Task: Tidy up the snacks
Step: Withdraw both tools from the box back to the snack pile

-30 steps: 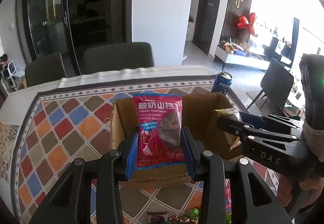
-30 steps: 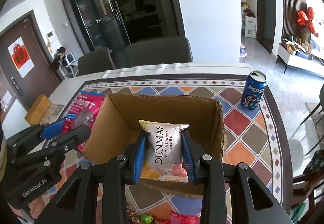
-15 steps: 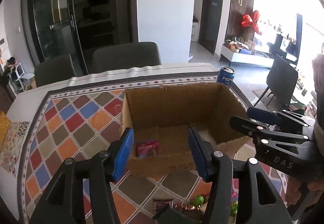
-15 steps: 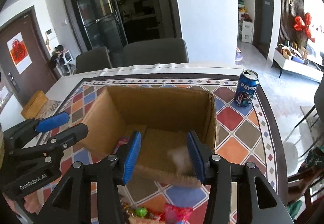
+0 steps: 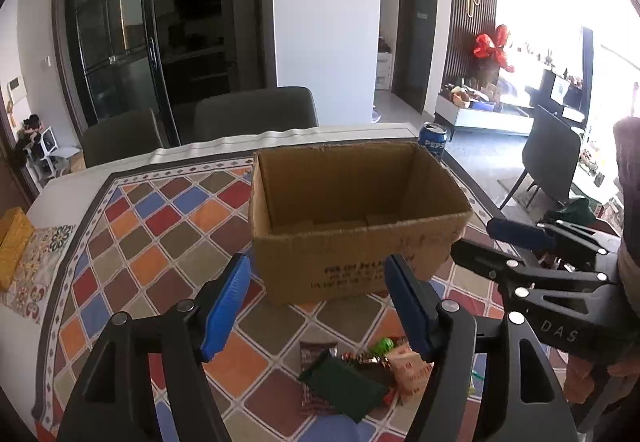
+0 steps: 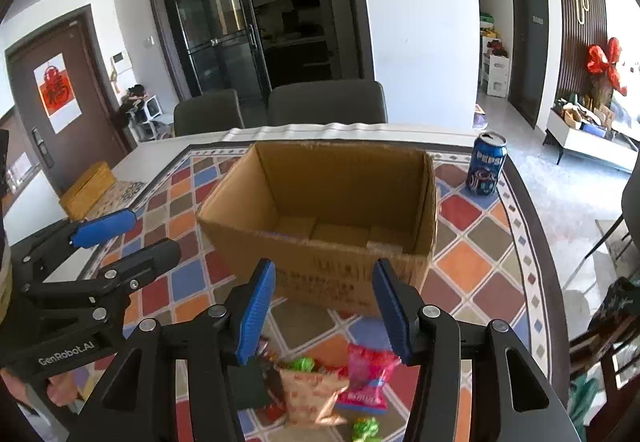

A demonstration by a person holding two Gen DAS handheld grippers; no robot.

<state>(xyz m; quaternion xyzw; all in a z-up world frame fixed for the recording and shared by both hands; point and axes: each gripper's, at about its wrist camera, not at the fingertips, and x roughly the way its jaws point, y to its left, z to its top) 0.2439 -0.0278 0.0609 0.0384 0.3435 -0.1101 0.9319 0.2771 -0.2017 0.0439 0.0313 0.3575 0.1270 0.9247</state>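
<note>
Both of your tools are empty, so by my reading you are between placements, about to reach for another packet. The left gripper (image 5: 318,300) has its blue-padded fingers (image 5: 226,300) spread wide with nothing between them, and the right gripper (image 6: 324,308) is spread and empty as well.

The open brown cardboard box (image 5: 352,242) stands just beyond both sets of fingertips on the chequered, many-coloured tablecloth (image 5: 160,242). The loose pile of small snack packets (image 5: 360,370) lies below and slightly nearer you than the fingertips, on the cloth in front of the box.

Next you would need to tip a gripper down toward the pile and single out one packet, since they overlap.

The right wrist view shows a pink-red packet (image 6: 368,374) just under its right finger, and a blue Pepsi can (image 6: 486,168) in full beyond the box; the left view catches only the can's top. Neither view shows the box floor nearest you.
</note>
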